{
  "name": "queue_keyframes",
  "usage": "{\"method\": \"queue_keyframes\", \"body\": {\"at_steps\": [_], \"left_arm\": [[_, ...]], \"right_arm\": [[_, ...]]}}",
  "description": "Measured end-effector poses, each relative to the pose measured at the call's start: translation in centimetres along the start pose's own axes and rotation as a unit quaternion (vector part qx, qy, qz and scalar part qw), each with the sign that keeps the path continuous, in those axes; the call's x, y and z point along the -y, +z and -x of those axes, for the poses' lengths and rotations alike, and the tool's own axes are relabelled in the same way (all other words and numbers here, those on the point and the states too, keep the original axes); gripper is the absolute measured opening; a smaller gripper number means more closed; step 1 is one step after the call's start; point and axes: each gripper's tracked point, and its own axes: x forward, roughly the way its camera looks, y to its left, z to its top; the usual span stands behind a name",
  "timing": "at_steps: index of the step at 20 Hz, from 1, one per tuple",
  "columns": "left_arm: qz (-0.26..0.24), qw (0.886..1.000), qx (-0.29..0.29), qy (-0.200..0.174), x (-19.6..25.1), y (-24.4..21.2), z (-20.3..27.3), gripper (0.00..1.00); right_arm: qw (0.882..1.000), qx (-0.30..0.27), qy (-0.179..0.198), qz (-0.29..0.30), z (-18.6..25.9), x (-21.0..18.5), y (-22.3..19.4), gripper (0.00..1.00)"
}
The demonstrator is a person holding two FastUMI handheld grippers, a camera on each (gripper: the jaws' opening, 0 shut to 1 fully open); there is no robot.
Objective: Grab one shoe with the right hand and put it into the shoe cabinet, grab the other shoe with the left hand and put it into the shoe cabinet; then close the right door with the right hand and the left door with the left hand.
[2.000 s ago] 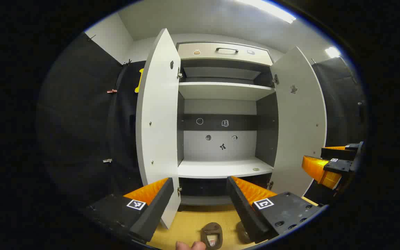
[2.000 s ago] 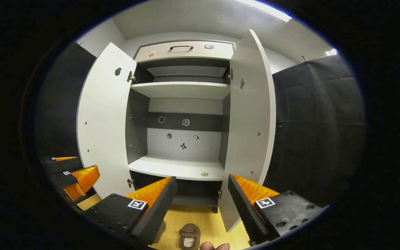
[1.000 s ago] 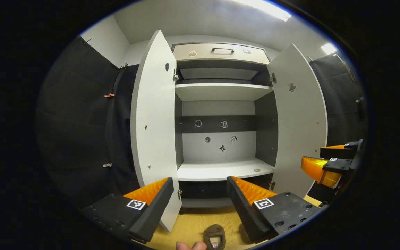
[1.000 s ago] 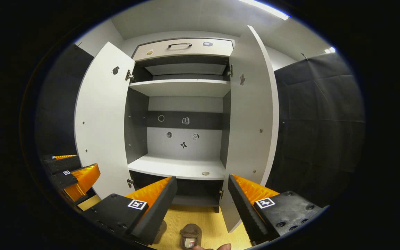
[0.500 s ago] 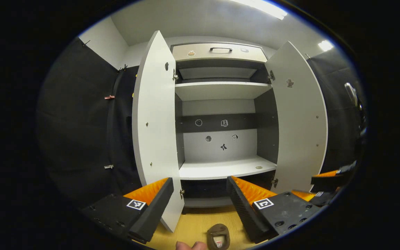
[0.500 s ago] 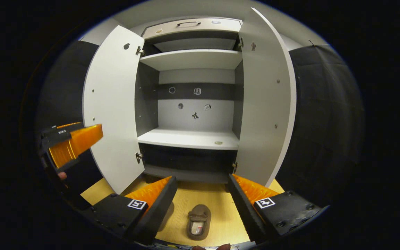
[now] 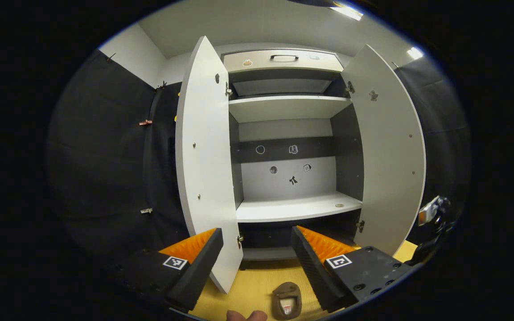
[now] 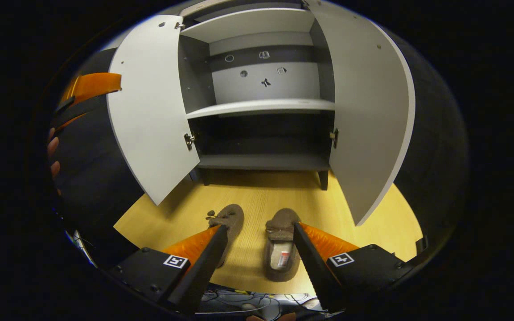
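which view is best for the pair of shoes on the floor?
Right gripper view: both shoes, left shoe and right shoe, lie side by side on the wooden floor before the open cabinet. Left gripper view catches one shoe, cropped at its bottom edge.

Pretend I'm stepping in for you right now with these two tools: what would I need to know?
Right gripper: open, holding nothing, tilted down over the two brown shoes.
Left gripper: open, holding nothing, facing the shoe cabinet.
Left shoe and right shoe lie side by side on the wooden floor, toes toward the cabinet.
Left door and right door stand open.
Done: nothing.
Left: put away both shoes, close both doors.
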Motion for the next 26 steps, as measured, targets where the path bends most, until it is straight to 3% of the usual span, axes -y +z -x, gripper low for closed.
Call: {"method": "queue_keyframes", "body": {"at_steps": [3, 9, 14, 18, 20, 22, 23, 24, 26], "left_arm": [[-0.007, 1.0, -0.008, 0.007, -0.5, -1.0, -0.1, 0.97], [0.004, 0.999, -0.03, 0.021, -2.1, -3.1, -0.4, 0.97], [-0.007, 0.999, -0.044, 0.031, -3.6, -4.5, -0.8, 0.97], [-0.009, 0.997, -0.058, 0.043, -4.9, -5.6, -1.1, 0.97], [-0.01, 0.997, -0.064, 0.048, -5.5, -6.2, -1.3, 0.97], [-0.01, 0.996, -0.071, 0.049, -5.8, -6.9, -1.3, 0.97], [-0.009, 0.996, -0.075, 0.049, -6.0, -7.2, -1.5, 0.97], [-0.008, 0.996, -0.077, 0.048, -6.2, -7.3, -1.6, 0.97], [-0.006, 0.996, -0.077, 0.045, -6.1, -7.5, -1.9, 0.97]], "right_arm": [[0.999, -0.035, -0.01, -0.024, -2.8, 1.0, -2.9, 0.99], [0.996, -0.087, -0.009, -0.017, -7.3, 1.2, -7.9, 0.99], [0.993, -0.103, -0.033, -0.04, -12.2, 1.7, -9.5, 0.98], [0.993, -0.091, -0.06, -0.049, -15.7, 2.3, -9.4, 0.9], [0.992, -0.079, -0.085, -0.052, -17.0, 3.3, -9.0, 0.81], [0.989, -0.075, -0.113, -0.052, -17.2, 4.7, -9.0, 0.58], [0.99, -0.072, -0.109, -0.059, -17.0, 4.7, -8.7, 0.25], [0.99, -0.079, -0.104, -0.056, -17.1, 4.5, -9.0, 0.25], [0.991, -0.077, -0.099, -0.054, -16.5, 4.6, -8.2, 0.08]]}}
